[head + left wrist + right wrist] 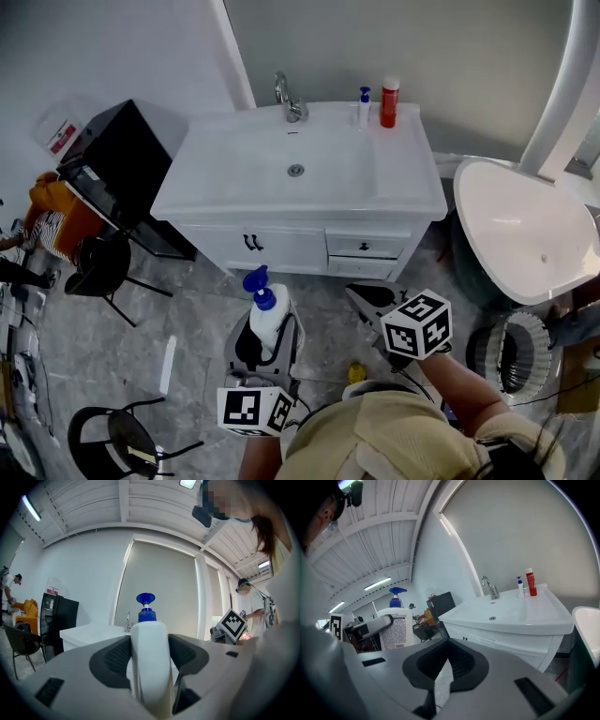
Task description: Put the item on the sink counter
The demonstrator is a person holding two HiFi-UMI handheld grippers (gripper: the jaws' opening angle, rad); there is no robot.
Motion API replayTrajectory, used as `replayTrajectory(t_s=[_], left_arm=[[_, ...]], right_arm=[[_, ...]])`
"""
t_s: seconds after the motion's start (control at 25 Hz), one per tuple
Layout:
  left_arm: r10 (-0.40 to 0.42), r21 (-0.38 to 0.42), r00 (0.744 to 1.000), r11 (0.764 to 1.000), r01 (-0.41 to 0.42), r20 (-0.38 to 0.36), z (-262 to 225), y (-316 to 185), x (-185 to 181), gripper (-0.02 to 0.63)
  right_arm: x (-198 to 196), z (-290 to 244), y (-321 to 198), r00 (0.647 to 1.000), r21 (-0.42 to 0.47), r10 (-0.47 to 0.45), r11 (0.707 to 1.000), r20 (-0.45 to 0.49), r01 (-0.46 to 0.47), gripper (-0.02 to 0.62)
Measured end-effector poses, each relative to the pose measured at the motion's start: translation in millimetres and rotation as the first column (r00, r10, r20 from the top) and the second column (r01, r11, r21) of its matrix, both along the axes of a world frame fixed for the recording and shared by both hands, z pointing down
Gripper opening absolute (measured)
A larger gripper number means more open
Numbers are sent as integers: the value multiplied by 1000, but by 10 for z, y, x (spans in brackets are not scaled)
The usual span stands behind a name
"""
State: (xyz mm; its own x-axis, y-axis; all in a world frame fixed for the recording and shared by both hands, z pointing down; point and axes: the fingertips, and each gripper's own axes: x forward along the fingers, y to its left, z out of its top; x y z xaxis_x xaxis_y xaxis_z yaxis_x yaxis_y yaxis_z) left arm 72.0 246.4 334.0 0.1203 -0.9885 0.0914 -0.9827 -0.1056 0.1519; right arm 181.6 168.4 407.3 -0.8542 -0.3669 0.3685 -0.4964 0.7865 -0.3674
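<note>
A white pump bottle [270, 317] with a blue pump head stands upright between the jaws of my left gripper [266, 330], which is shut on its body. In the left gripper view the bottle [149, 658] fills the centre, with a dark pad pressed on each side. My right gripper [364, 300] is beside it to the right, jaws closed together with nothing in them; in its own view the pads [454, 660] meet, and the bottle [396, 629] shows at the left. The white sink counter [405, 178] lies ahead, beyond both grippers, about a step away.
On the counter's back edge stand a faucet [291, 99], a small blue-pump bottle [364, 108] and a red bottle [389, 101]. A black cabinet [117, 155] is at the left and a white bathtub [525, 225] at the right. Black chairs [98, 267] stand on the left floor.
</note>
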Motion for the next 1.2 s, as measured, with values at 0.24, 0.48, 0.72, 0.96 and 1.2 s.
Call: replayTrajectory(t_s=[0.24, 0.48, 0.72, 0.96, 1.2], left_arm=[[-21, -1, 1000, 1000, 21, 18, 9, -300, 62, 279], [-48, -5, 999, 999, 48, 13, 15, -457, 35, 279], [-62, -8, 998, 998, 62, 18, 21, -557, -101, 279], [-55, 2, 998, 998, 55, 6, 56, -789, -353, 279], [-41, 6, 999, 999, 41, -14, 39, -1054, -687, 279]], right_arm=[[60, 22, -289, 999, -9, -30, 999, 15, 31, 23], [-8, 37, -478, 998, -1, -62, 998, 12, 62, 23], [-218, 63, -531, 995, -29, -99, 995, 25, 100, 23], [-440, 36, -708, 995, -20, -101, 995, 15, 101, 23], [-728, -20, -1011, 998, -1, -70, 998, -2, 70, 23]])
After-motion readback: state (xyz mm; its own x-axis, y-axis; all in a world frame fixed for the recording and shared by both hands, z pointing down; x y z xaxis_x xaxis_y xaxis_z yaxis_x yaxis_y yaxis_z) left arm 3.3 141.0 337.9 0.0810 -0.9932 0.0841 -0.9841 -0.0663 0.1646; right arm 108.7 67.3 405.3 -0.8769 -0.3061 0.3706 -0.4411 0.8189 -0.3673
